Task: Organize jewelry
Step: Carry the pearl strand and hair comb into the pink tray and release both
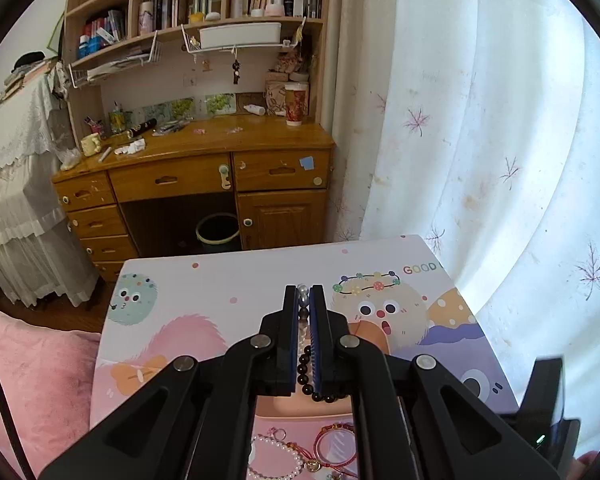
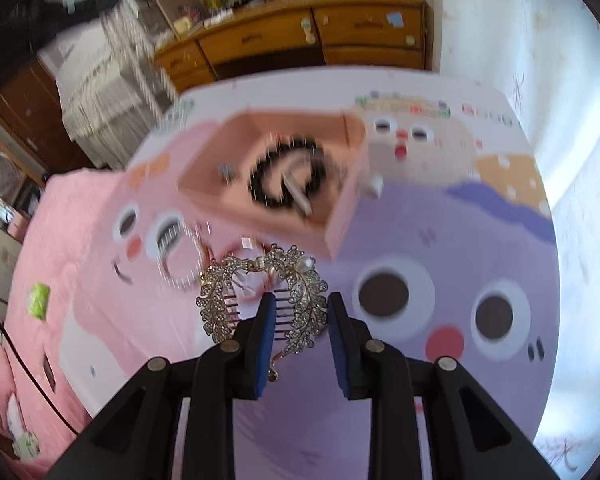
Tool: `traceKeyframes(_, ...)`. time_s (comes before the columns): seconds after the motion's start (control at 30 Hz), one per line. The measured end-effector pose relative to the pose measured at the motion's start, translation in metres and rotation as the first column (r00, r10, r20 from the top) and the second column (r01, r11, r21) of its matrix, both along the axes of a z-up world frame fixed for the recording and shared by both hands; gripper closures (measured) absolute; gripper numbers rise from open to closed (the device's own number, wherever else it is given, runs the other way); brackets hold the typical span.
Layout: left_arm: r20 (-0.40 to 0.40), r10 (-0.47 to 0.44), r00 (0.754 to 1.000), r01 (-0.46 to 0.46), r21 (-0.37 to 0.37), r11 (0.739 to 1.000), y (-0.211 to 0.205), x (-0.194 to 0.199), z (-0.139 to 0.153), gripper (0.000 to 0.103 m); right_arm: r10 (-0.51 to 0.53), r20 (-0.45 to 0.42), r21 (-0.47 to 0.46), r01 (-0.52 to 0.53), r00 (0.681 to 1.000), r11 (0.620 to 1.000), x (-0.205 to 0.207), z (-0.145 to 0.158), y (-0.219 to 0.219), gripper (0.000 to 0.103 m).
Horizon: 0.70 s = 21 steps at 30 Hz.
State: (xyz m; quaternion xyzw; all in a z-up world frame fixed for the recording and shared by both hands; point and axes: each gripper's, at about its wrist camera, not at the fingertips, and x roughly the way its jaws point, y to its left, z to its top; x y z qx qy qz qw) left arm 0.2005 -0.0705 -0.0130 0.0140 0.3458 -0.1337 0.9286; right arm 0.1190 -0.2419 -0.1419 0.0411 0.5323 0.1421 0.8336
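Note:
In the left wrist view my left gripper (image 1: 304, 290) is shut on a beaded bracelet (image 1: 305, 364) of grey, white and black beads; its black loop hangs down over the pink box (image 1: 300, 410). Below lie a pearl bracelet (image 1: 278, 456) and a red cord bracelet (image 1: 336, 446). In the right wrist view my right gripper (image 2: 300, 298) holds a rhinestone leaf hair comb (image 2: 260, 296) with a pearl between its fingers, lifted above the table (image 2: 420, 240). The pink box (image 2: 276, 168) lies beyond, blurred, with a black bead bracelet (image 2: 288, 176) inside.
The cartoon-printed table (image 1: 228, 292) stands beside a white curtain (image 1: 480, 140) on the right and pink bedding (image 1: 36, 368) on the left. A wooden desk (image 1: 196, 168) with shelves stands beyond. A green item (image 2: 39, 300) lies on the pink bedding.

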Motion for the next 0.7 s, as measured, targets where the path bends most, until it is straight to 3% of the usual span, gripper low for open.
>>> traceKeyframes(0.23,-0.052,-0.054,0.997,0.054,-0.006,0.999,-0.004,0.016,-0.024,0.1,-0.048,0.117,0.061,0.041,0.992,0.997,0.033,0.015,0.005,0.077)
traceKeyframes(0.43,-0.109,-0.068,0.992,0.07,0.016,0.997,-0.007,0.027,-0.044,0.099,-0.121,0.146,0.138,0.101,0.982,0.985,0.055,0.008,0.008,0.076)
traceKeyframes(0.47,-0.129,-0.065,0.99,0.069,0.027,0.997,-0.007,0.029,-0.048,0.097,-0.131,0.133,0.155,0.109,0.982,0.982,0.059,0.006,0.008,0.075)
traceKeyframes(0.57,-0.173,-0.055,0.983,0.067,0.064,0.996,-0.003,0.035,-0.056,0.091,-0.141,0.112,0.176,0.12,0.984,0.977,0.066,0.001,0.012,0.054)
traceKeyframes(0.67,-0.188,-0.054,0.981,0.072,0.088,0.994,0.002,0.037,-0.061,0.085,-0.148,0.141,0.175,0.123,0.979,0.977,0.064,0.003,0.015,0.054)
traceKeyframes(0.7,-0.189,-0.057,0.98,0.076,0.093,0.993,0.004,0.036,-0.062,0.079,-0.153,0.14,0.182,0.127,0.978,0.975,0.063,0.003,0.014,0.054)
